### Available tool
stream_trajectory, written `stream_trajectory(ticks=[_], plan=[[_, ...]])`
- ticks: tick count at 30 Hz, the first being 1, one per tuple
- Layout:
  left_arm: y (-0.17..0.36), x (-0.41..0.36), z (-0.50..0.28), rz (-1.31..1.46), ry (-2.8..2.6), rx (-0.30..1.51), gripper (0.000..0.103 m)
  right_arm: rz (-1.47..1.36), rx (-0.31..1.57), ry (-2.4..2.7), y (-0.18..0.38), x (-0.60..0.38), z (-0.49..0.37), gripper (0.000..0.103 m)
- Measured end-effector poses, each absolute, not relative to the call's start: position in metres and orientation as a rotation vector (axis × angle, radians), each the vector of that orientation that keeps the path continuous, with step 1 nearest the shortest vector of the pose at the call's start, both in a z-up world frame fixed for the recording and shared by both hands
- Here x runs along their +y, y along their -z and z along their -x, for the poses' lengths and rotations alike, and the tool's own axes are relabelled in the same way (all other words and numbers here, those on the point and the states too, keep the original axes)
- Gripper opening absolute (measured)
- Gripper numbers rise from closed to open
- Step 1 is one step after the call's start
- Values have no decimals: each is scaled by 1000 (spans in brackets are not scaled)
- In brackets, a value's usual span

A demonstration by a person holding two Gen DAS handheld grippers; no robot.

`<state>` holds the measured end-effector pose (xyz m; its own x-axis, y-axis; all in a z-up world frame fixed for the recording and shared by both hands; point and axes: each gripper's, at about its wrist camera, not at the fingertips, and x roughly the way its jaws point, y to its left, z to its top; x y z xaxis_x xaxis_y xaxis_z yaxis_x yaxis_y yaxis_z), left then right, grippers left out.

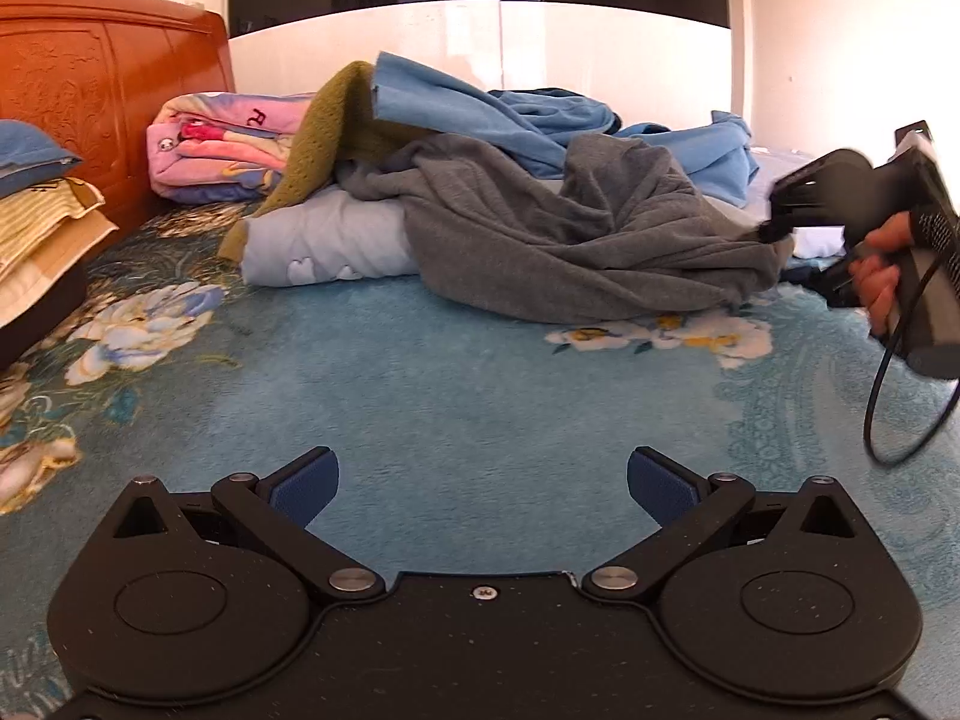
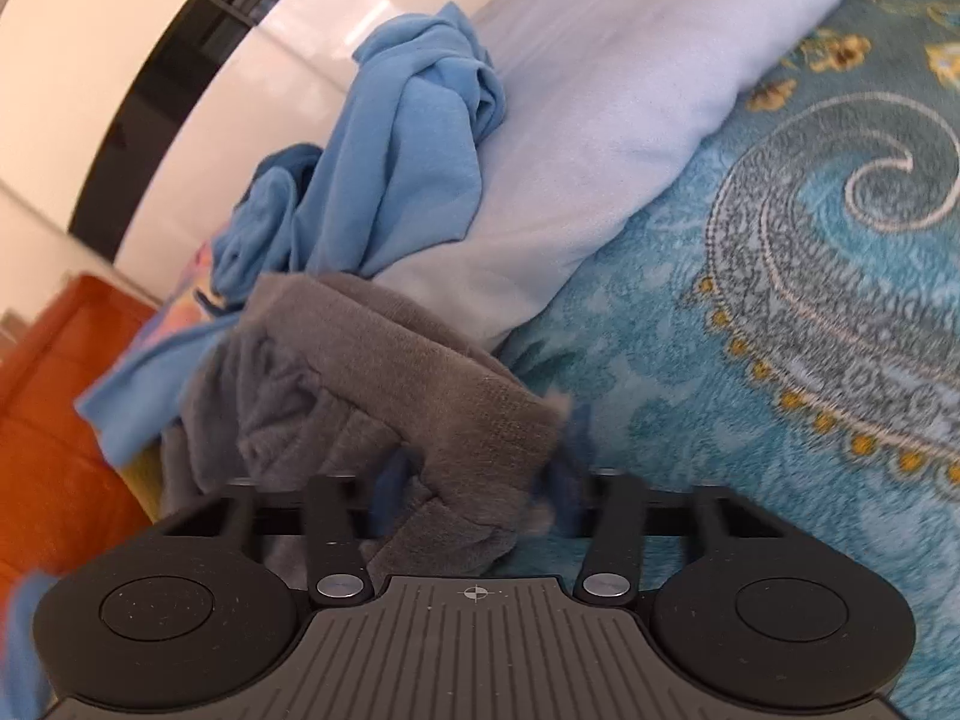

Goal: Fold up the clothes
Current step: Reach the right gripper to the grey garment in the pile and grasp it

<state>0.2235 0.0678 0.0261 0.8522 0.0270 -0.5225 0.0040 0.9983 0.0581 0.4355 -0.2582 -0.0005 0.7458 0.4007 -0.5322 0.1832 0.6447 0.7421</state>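
Grey garment point(image 2: 420, 372) pinched in right tool point(image 2: 474, 480)

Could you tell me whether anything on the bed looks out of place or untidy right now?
Yes: the crumpled grey sweatshirt and bright blue garment lie heaped unfolded over the pale blue pillow; an olive knitted cloth is draped there too.

The grey garment point(image 1: 570, 240) at mid-frame is soft matt jersey cloth, the olive piece point(image 1: 312, 138) behind it a coarse open knit. The bed cover point(image 1: 450, 372) is plush, fuzzy fleece; the headboard point(image 1: 90, 78) at upper left is carved, glossy varnished wood. The left gripper point(image 1: 480, 492) is matt black plastic with textured blue pads point(image 1: 300, 489).
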Motion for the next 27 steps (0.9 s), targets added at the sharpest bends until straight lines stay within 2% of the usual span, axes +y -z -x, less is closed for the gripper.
stream_trajectory(ticks=[1,2,14,21,22,23,27], plan=[[-27,69,-222,-61,-20,551,102,-899,721,-135,-5,-262,-432,10],[-28,70,-220,-65,-28,554,102,-910,692,-133,-13,-266,-427,9],[-64,42,-178,-53,-83,551,102,-752,417,-55,-119,-369,-326,6],[-81,-6,-156,-72,-53,559,102,-747,323,21,-124,-440,-249,6],[-83,-12,-153,-84,-44,557,102,-721,302,65,-125,-451,-237,0],[-84,-19,-152,-96,-36,554,102,-695,281,110,-126,-462,-225,0],[-81,-40,-155,-96,-26,566,102,-710,319,176,-124,-528,-195,0]])
